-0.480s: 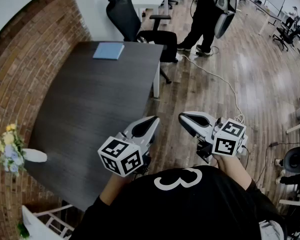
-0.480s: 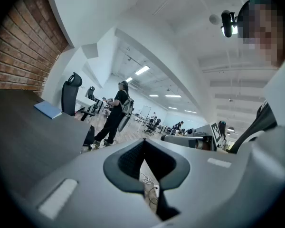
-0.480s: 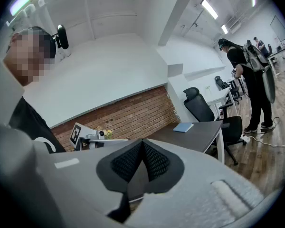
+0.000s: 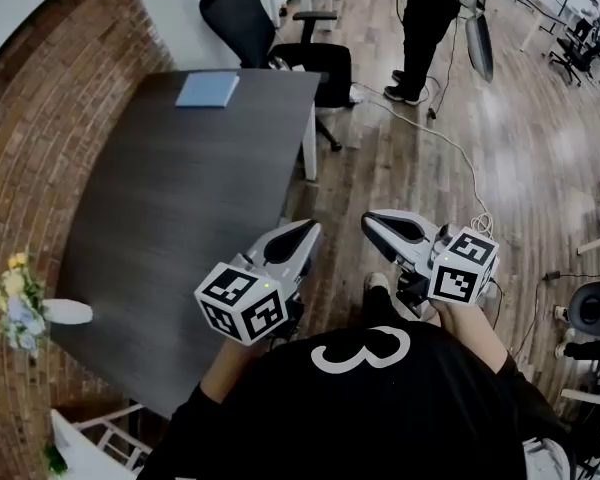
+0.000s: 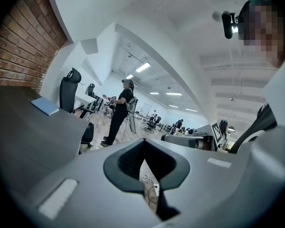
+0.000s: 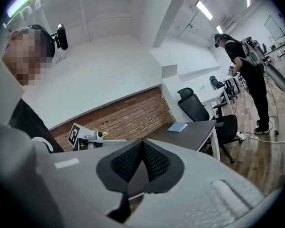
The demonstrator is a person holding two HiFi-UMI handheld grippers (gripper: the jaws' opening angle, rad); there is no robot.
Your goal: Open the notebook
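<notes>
Head view: the thin light-blue notebook [image 4: 206,90] lies closed at upper left, on the far end of the dark wood-grain counter [image 4: 180,208], well apart from the left hand-held gripper [image 4: 308,230] and the right hand-held gripper [image 4: 370,220]. Left gripper view: jaws pressed together, empty. Right gripper view: the same (nothing between them). Arriving unopened would probably shove the notebook, not lift its cover.

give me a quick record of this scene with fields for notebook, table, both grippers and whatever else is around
notebook: blue, closed, flat at the table's far end
table: dark top, beside a brick wall
left gripper: shut, empty, far from the notebook
right gripper: shut, empty, over the wood floor
chair: black, at the far end
flowers: in a white vase, table's left edge
task: notebook not yet touched
</notes>
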